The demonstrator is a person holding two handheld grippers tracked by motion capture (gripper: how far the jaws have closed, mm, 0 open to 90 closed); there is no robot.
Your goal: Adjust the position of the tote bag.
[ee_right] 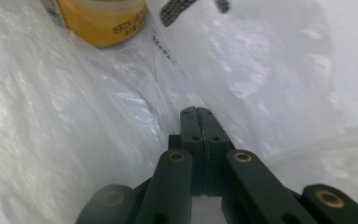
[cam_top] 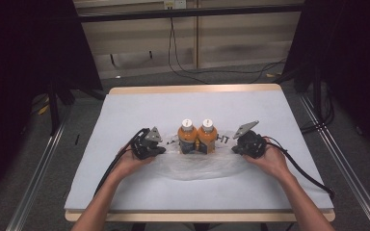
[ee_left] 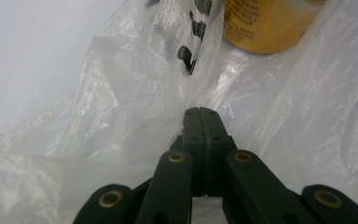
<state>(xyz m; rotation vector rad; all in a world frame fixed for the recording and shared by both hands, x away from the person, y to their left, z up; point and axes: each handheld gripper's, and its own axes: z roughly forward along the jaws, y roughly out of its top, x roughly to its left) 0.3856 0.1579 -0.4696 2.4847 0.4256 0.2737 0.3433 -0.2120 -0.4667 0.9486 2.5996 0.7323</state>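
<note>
Two orange bottles with white caps, one [cam_top: 187, 135] beside the other [cam_top: 207, 134], stand upright mid-table inside a clear plastic bag [cam_top: 197, 166] with black print. My left gripper [cam_top: 163, 150] lies just left of the bottles, and its jaws are shut on a fold of the bag [ee_left: 121, 116]. One orange bottle [ee_left: 270, 28] stands beyond that gripper's tips [ee_left: 200, 111]. My right gripper [cam_top: 234, 150] lies just right of the bottles, shut on the bag film [ee_right: 51, 116] at its own tips [ee_right: 198, 110]. An orange bottle [ee_right: 105, 21] stands ahead and to the left of those tips.
A pale blue-grey mat [cam_top: 139, 110] covers the wooden table. Dark stands and curtains flank both sides, and cables [cam_top: 183, 67] lie on the floor behind. A black cable trails from each gripper toward the front edge.
</note>
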